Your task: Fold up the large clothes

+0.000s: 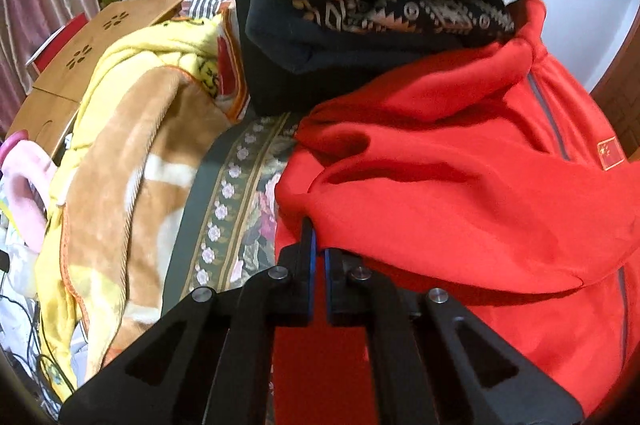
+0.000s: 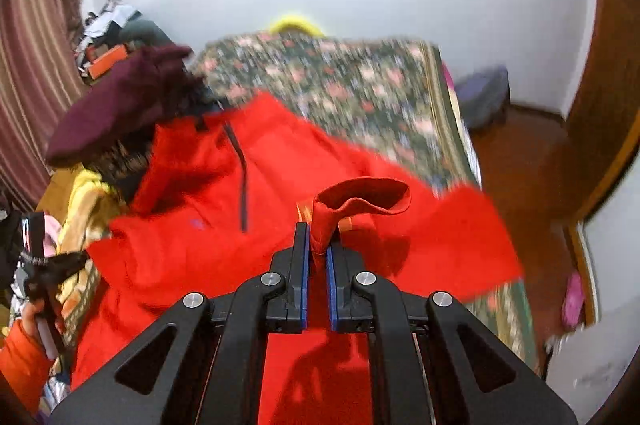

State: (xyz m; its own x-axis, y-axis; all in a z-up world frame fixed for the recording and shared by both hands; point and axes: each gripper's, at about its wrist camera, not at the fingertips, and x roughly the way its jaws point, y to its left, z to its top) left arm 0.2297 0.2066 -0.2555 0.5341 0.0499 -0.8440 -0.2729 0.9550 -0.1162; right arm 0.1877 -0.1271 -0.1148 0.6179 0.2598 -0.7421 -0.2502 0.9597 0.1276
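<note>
**Red jacket pinched at both ends**

Spread on floral bed point(image 2: 360, 81), collar far left, zipper point(image 2: 240, 177) running far to near. Left gripper point(image 1: 318, 245) nearly closed, clamping jacket point(image 1: 460, 165) edge. Right gripper point(image 2: 318, 249) narrowly parted, pinching cuff point(image 2: 360, 201), sleeve raised.

The left claw point(image 1: 318, 245) is matte black, with two flat fingers point(image 1: 306, 241) lined in blue padding. Angular black link arms with long cut-out slots run back from them, pinned by four round silver screws point(image 1: 279, 272). The right claw point(image 2: 318, 245) has the same build: black fingers point(image 2: 300, 245), blue pads, slotted arms, silver screws point(image 2: 270, 279). In the right wrist view, a hand point(image 2: 34, 317) shows bare skin below an orange sleeve point(image 2: 20, 365).
</note>
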